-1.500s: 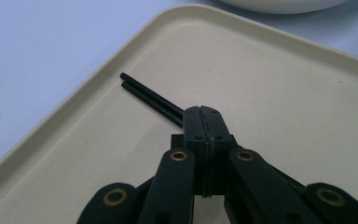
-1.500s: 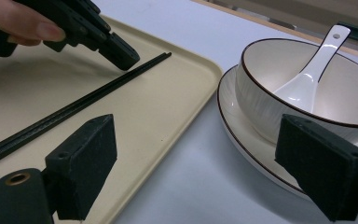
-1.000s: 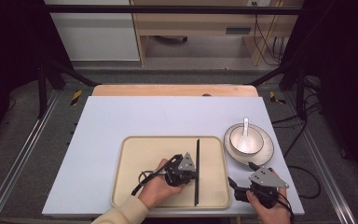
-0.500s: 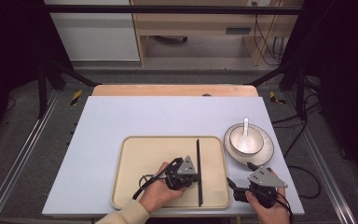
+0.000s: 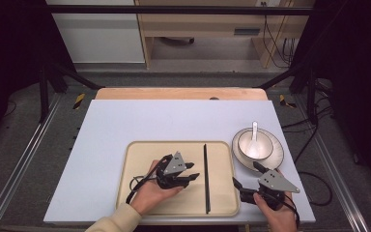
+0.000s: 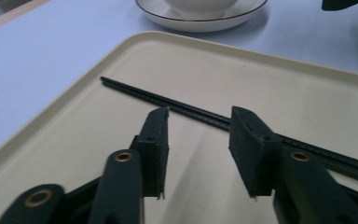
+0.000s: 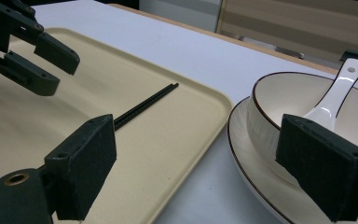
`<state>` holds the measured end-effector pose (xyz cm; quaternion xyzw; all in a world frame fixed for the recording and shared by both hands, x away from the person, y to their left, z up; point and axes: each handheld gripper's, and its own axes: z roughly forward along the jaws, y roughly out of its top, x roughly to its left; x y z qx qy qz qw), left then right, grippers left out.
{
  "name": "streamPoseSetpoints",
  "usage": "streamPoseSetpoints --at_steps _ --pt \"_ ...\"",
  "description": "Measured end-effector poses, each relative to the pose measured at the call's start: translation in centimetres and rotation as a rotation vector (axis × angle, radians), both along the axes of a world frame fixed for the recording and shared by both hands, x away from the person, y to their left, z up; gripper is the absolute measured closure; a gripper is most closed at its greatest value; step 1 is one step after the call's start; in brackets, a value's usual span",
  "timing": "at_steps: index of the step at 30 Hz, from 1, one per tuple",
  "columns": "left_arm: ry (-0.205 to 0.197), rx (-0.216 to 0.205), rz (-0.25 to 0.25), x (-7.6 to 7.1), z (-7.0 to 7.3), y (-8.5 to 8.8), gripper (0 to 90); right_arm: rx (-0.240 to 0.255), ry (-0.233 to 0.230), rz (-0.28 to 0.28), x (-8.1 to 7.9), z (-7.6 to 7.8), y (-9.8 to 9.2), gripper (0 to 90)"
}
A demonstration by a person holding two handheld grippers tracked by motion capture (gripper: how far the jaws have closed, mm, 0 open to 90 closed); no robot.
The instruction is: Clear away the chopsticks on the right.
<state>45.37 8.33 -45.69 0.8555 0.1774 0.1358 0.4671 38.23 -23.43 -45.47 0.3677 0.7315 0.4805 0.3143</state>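
From the high view, a pale blue surface (image 5: 140,125) carries a cream tray (image 5: 140,154) near its front edge. A pair of black chopsticks (image 5: 206,174) lies on the right part of the tray, running front to back. Just to the right of the tray stands a white bowl (image 5: 255,145) on a plate (image 5: 275,157), with a white spoon (image 5: 254,131) resting in the bowl. The left claw (image 5: 193,172), held in the person's left hand (image 5: 149,191), hovers over the middle of the tray, its jaws parted and pointing right toward the chopsticks. The right claw (image 5: 245,175) sits at the tray's front right corner, held by the right hand (image 5: 275,215), jaws spread wide.

In the left gripper view, the left claw (image 6: 198,140) is open, and the chopsticks (image 6: 168,100) cross the tray (image 6: 284,93) just past its tips; whether the tips touch them is hard to tell. The plate (image 6: 200,21) shows at the top edge.

In the right gripper view, the right claw (image 7: 196,163) gapes open, one jaw over the tray (image 7: 168,140) and the other in front of the bowl (image 7: 284,102). The spoon (image 7: 338,93) leans in the bowl. The chopsticks (image 7: 144,108) lie on the tray, and the left claw (image 7: 56,63) shows at upper left.
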Motion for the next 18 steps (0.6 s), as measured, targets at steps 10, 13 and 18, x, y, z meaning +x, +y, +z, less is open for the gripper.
streamPoseSetpoints --at_steps 10,13,18 --pt "-0.047 -0.079 0.072 -0.2 1.1 5.7 20.1 0.042 -0.005 0.006 0.6 0.2 -0.1 9.8" --pt "-0.052 -0.096 0.111 0.0 1.3 7.7 16.2 0.096 0.008 0.011 0.7 0.3 -0.1 9.1" --pt "-0.056 -0.096 0.152 0.3 1.3 10.4 12.6 0.128 0.006 0.001 1.1 0.4 -0.4 9.1"
